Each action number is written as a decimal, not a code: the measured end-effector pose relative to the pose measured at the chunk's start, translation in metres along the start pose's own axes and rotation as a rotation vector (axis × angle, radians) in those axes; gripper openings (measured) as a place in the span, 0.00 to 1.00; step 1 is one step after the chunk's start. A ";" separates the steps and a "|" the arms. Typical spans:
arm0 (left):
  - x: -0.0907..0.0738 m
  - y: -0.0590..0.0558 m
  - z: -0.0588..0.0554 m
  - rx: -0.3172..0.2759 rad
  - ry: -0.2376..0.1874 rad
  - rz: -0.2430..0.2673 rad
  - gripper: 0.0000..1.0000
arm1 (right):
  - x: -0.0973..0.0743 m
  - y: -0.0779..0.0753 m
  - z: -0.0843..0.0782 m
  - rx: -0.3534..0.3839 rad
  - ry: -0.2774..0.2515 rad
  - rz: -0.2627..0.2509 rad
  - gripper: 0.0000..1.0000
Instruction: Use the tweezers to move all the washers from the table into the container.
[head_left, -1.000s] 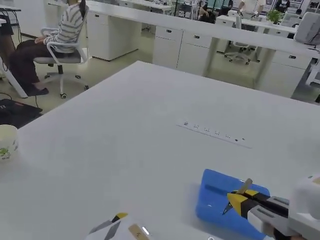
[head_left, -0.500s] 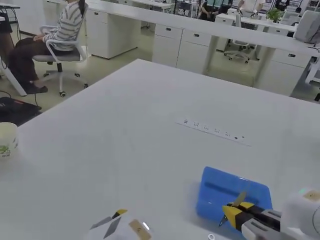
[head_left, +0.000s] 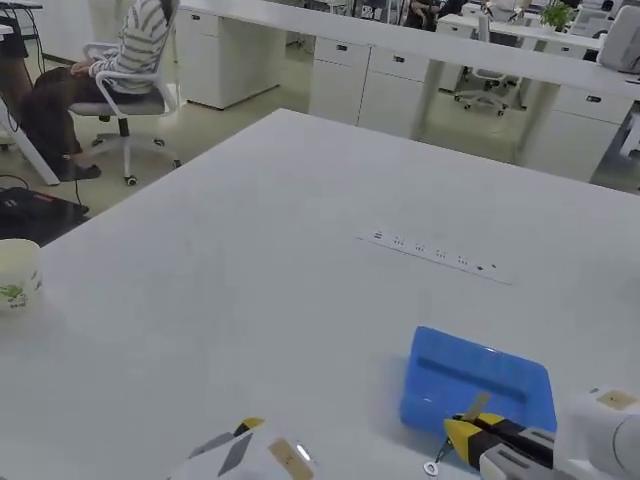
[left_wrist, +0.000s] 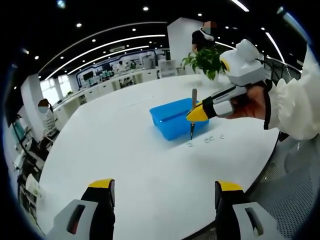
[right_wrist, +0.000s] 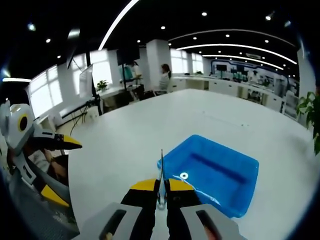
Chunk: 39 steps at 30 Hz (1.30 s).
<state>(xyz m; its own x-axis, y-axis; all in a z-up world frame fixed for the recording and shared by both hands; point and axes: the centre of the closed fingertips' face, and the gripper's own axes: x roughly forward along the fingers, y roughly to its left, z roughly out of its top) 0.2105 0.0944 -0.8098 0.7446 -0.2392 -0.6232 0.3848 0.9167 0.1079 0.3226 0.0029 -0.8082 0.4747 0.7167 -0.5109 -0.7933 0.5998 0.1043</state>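
The left gripper (left_wrist: 165, 184) is hanging low over the near part of the white counter (head_left: 250, 250), its fingers (left_wrist: 102, 192) spread wide and grasping nothing. Just beyond it, the right gripper (right_wrist: 161, 184) is clenching its fingers on the tweezers (right_wrist: 161, 162), which are pointing down at the counter by the near edge of the blue container (right_wrist: 225, 170). In the left gripper view the tweezer tips are hovering right over one washer (left_wrist: 190, 145) lying on the counter just in front of the container; whether they are touching it I cannot tell. A few more washers (left_wrist: 210, 139) are lying near it, also on the counter outside the container. Farther along the counter a white power strip (head_left: 437, 256) is lying flat, well apart from the container, and a pale cup (head_left: 15, 277) is standing near the left edge. Beyond the counter a person (head_left: 140, 45) is sitting on a white swivel chair (head_left: 125, 110).
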 end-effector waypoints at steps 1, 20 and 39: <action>0.000 0.000 -0.001 0.001 0.004 -0.002 0.84 | 0.001 0.000 -0.002 -0.002 0.004 -0.001 0.03; 0.001 -0.001 -0.003 0.008 0.022 -0.003 0.82 | 0.009 -0.004 -0.008 -0.004 0.017 -0.010 0.03; 0.002 0.000 -0.005 0.010 0.034 0.002 0.81 | 0.005 -0.003 -0.015 -0.035 0.020 -0.022 0.03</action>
<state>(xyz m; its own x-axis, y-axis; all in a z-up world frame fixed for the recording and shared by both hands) 0.2087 0.0954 -0.8151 0.7264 -0.2267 -0.6488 0.3890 0.9139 0.1162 0.3214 -0.0008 -0.8234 0.4842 0.6962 -0.5300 -0.7961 0.6019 0.0632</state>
